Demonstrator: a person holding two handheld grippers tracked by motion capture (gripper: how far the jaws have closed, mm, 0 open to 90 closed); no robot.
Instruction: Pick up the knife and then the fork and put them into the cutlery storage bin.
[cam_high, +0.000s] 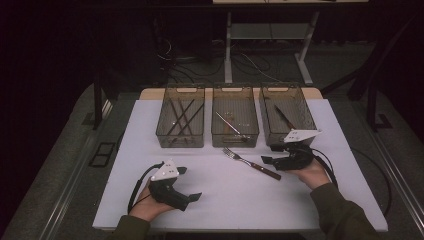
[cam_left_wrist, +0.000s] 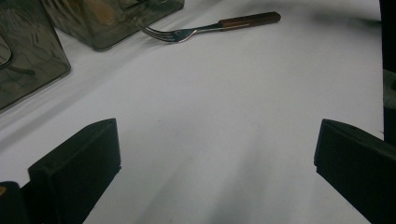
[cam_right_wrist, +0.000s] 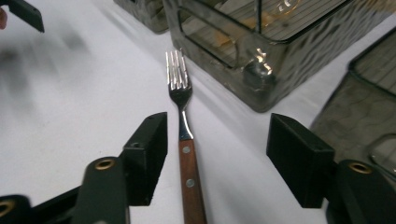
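White cloth covers the bench (cam_high: 150, 125); the room behind is dark, with cables on the floor. Left to right: the left tool (cam_high: 191, 184) rests low on the near-left cloth, jaws spread wide, nothing between them. Three smoky clear bins stand in a row at the far side: the left bin (cam_high: 180, 137) holds chopsticks, the middle bin (cam_high: 235, 138) a slim utensil, the right bin (cam_high: 266, 127) another dark-handled one. The fork (cam_high: 251, 163) lies flat on the cloth just in front of the middle bin, tines toward the bins. The right tool (cam_high: 267, 155) sits at the wooden handle end, jaws open and straddling the handle without touching it.

Judgement: the step is the grasp. Centre the handle between the jaws, since it lies nearer the left one, lower flush to the cloth, then close on the wood, not the slick metal neck.
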